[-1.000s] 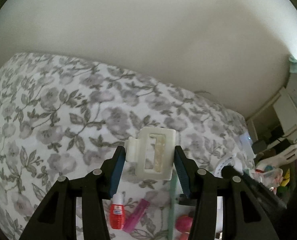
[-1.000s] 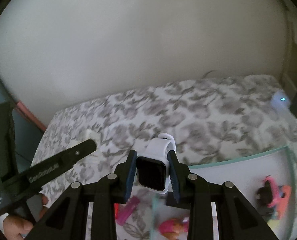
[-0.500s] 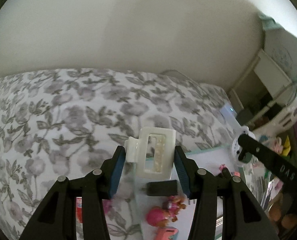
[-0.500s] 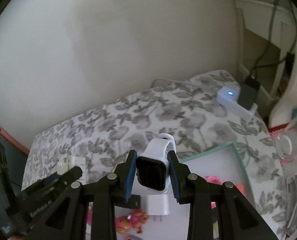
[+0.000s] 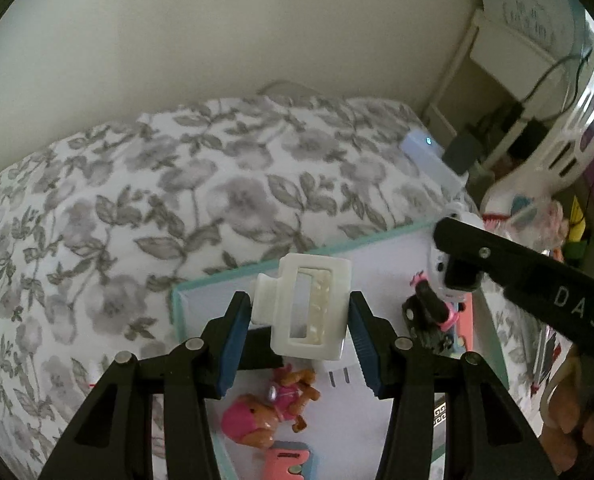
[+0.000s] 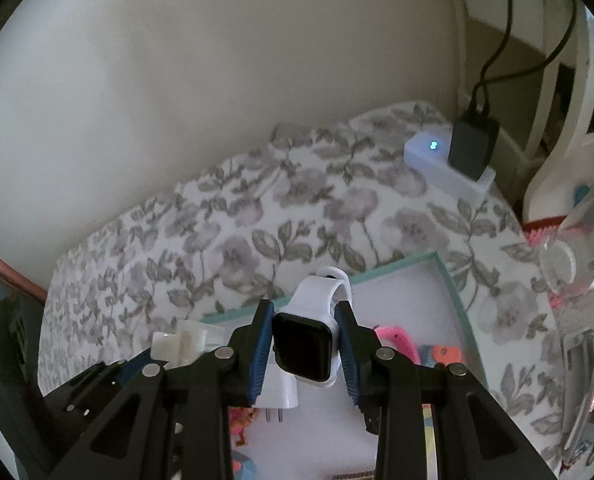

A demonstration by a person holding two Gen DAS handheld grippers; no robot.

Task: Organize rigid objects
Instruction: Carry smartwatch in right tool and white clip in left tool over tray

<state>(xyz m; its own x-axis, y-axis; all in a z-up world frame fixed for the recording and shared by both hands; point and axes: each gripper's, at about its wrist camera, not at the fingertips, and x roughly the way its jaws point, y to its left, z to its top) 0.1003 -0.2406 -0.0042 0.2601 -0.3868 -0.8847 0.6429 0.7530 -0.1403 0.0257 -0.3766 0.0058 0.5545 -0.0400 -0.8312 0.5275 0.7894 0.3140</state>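
Left wrist view: my left hand-held gripper (image 5: pixel 300 330) pinches a hair clip (image 5: pixel 307 306), my right hand-held gripper (image 6: pixel 303 350) a smartwatch (image 6: pixel 303 350); both hang above the part-filled tray (image 5: pixel 201 284), unreleased.

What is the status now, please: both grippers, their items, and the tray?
Left gripper shut on white hair clip. Right gripper shut on white smartwatch. Both above teal-rimmed tray; toys, white plug adapter already below.

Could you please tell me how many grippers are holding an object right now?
2. The left gripper clamps a white hair claw clip above the teal-rimmed tray; the right gripper clamps a white-banded smartwatch over the same tray.
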